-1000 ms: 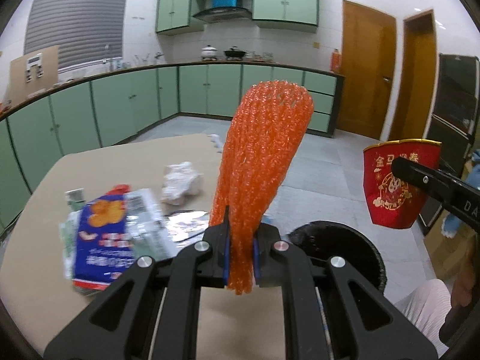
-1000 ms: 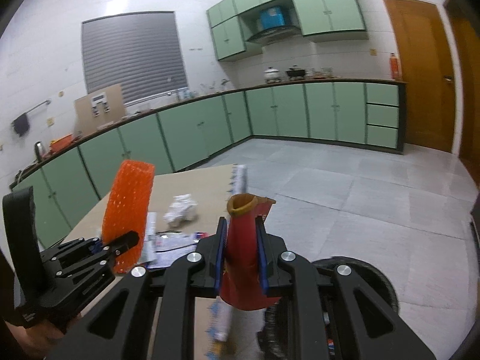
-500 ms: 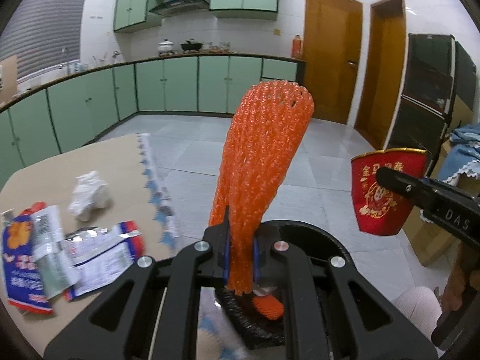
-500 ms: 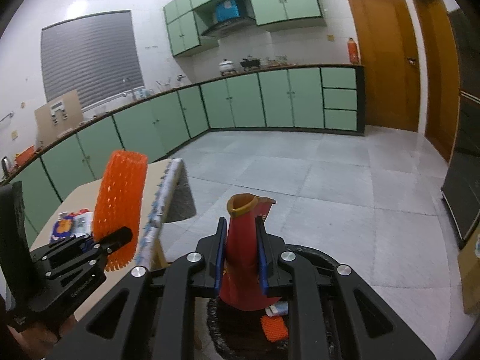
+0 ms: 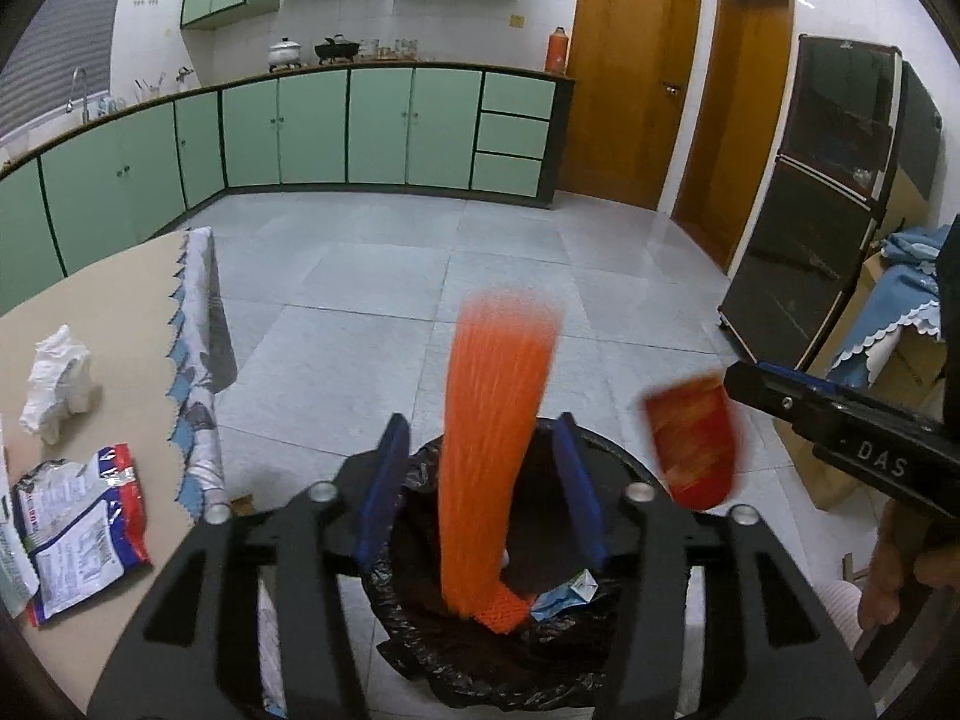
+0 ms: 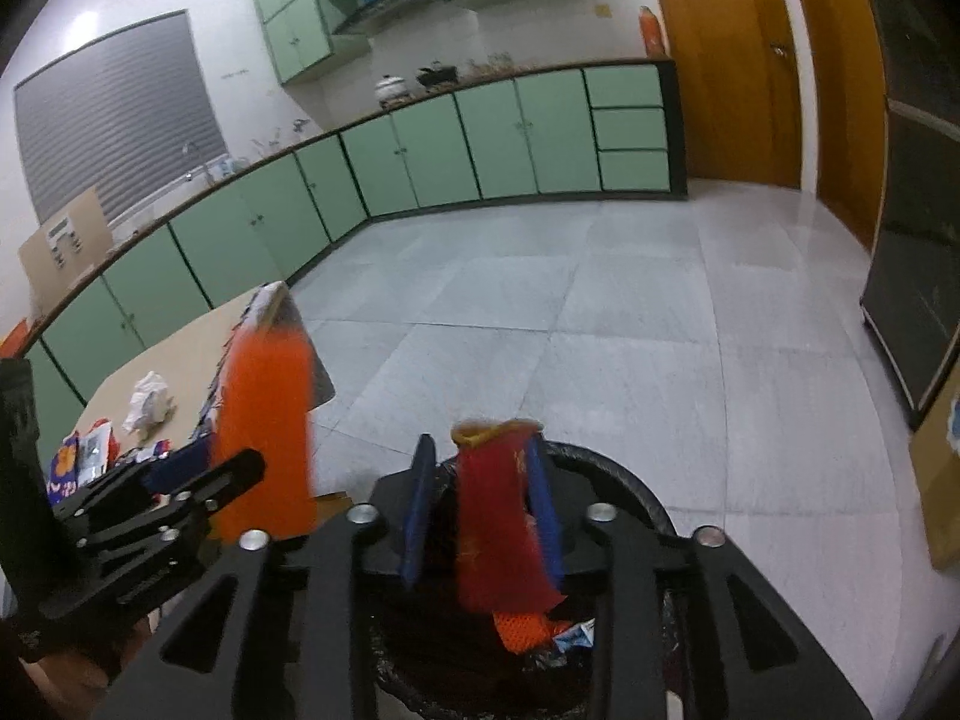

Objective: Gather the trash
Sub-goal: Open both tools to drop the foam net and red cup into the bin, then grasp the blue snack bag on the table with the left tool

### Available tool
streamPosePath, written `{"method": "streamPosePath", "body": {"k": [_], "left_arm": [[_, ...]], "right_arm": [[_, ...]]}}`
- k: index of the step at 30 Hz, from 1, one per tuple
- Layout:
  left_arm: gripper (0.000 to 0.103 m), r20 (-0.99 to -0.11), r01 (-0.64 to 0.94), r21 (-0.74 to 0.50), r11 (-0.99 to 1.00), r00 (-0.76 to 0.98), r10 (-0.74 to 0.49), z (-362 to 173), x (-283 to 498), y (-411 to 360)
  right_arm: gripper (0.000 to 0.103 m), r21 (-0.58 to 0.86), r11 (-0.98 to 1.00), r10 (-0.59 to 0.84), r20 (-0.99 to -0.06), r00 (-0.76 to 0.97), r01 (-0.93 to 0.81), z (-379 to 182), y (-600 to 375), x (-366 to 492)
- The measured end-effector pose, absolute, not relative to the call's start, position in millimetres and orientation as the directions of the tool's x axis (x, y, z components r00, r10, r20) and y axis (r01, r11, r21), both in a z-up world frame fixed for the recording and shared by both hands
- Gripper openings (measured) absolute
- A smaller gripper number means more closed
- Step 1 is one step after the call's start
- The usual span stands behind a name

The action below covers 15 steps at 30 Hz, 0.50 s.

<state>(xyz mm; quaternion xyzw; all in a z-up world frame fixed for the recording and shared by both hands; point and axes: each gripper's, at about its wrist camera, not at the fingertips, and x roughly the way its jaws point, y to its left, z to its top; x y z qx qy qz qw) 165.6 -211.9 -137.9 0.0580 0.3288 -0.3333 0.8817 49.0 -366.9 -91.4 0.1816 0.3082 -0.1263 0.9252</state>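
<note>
1. Bin (image 5: 606, 462) with a black liner sits on the tiled floor at the lower centre of both wrist views, just beside the edge of the table (image 5: 108, 324) at the left of the frame.
2. Left gripper (image 5: 480, 480) hangs over the bin mouth; its jaws have just been opening and now stand well apart, the blue pads (image 5: 384, 492) clear of the orange foam net (image 5: 495, 450) between them.
3. That orange foam net is motion-blurred and upright, its lower end down inside the liner next to another orange mesh scrap (image 5: 504, 609) and a bluish-white wrapper (image 5: 567, 594).
4. Right gripper (image 6: 480, 510) is also above the bin; its jaws have just been opening, and a gap shows between the left-hand pad (image 6: 417, 510) and the red paper cup (image 6: 501, 516).
5. Whether the right-hand pad touches the cup I cannot tell; the cup is blurred and upright, with its yellow rim uppermost.
6. In the left wrist view the red paper cup appears at the middle right, just beside the tip of the right gripper.
7. On the table at the lower left of the left wrist view lie a crumpled white tissue (image 5: 57, 384) and a red, white and blue snack packet (image 5: 84, 531), near each other but apart.
8. A patterned cloth (image 5: 201, 384) hangs over the table edge.
</note>
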Motion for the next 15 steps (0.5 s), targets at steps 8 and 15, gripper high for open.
{"method": "streamPosePath", "body": {"k": [8, 15], "left_arm": [[0.069, -0.594, 0.578, -0.105, 0.809, 0.616, -0.517, -124.8, 168.4, -190.1], [0.082, -0.548, 0.460, -0.093, 0.883, 0.717, -0.431, -93.9, 167.6, -134.5]], "right_arm": [[0.061, 0.209, 0.904, -0.191, -0.584, 0.789, 0.373, -79.1, -363.8, 36.9], [0.096, 0.159, 0.927, -0.218, -0.511, 0.832, 0.341, -48.7, -331.7, 38.7]]}}
